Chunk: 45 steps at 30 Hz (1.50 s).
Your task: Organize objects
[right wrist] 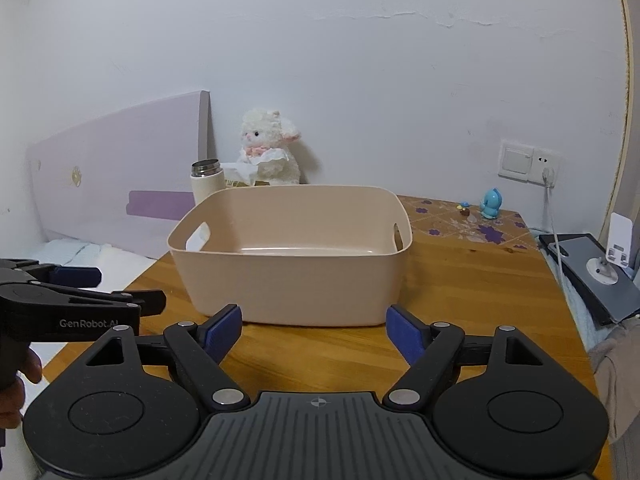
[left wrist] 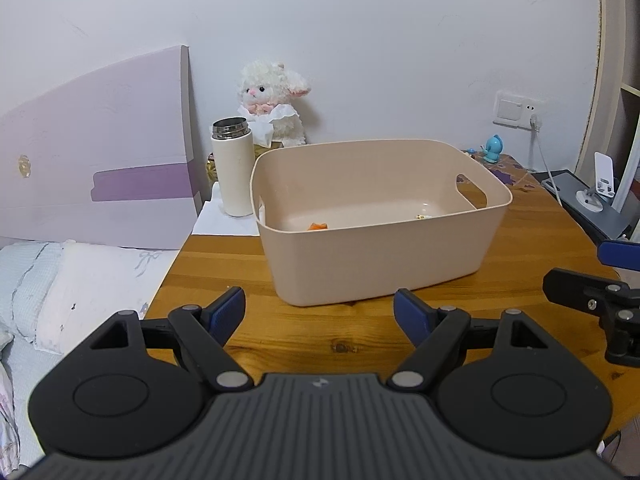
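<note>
Both the left claw [left wrist: 319, 312] and the right claw [right wrist: 315, 330] hang wide open and empty before the beige bin [left wrist: 380, 248] on the tabletop [left wrist: 360, 344] (2 small items already inside), so the next move probably calls for reaching the blue figurine [right wrist: 491, 203].

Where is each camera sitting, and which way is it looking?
Left wrist view: sits on the left gripper, jaws open, low over the wooden table, facing the beige bin; the right gripper pokes in at its right edge.
Right wrist view: sits on the right gripper, jaws open, facing the bin; the left gripper and a hand show at left.
Both share the bin, plush lamb, white flask and blue toy.
</note>
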Available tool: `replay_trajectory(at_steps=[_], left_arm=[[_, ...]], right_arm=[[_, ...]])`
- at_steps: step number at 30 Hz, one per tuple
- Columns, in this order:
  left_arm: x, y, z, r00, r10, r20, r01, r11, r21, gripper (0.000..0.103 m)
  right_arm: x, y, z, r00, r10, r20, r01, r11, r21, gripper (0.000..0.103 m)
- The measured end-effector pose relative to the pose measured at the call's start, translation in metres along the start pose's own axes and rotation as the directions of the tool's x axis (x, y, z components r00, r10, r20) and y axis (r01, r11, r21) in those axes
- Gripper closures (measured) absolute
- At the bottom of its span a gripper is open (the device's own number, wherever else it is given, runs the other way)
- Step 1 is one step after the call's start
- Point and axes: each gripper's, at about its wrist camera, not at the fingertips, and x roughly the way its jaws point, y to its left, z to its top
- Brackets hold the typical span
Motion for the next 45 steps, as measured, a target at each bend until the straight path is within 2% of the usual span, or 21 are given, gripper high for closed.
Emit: replay_trajectory(at_steps=[3,31,45], left_arm=[[-0.011,-0.001,-0.003,1.000,0.006,0.002,-0.006,1.000,0.003,0.021],[-0.073,-0.007,-0.029,1.000,0.018,0.007,-0.019,0.999,0.049,0.021],[-0.094,0.002,-0.040,1.000,0.003,-0.005,-0.003,1.000,0.031,0.021]], right_arm=[[-0.010,0.005,-0.003,1.000,0.000,0.016,0.000,1.000,-0.012,0.017],[-0.058,0.005,-0.026,1.000,-0.011,0.006,0.011,1.000,0.014,0.016],[-0.070,0.008,-0.035,1.000,-0.005,-0.012,0.006,1.000,0.021,0.015]])
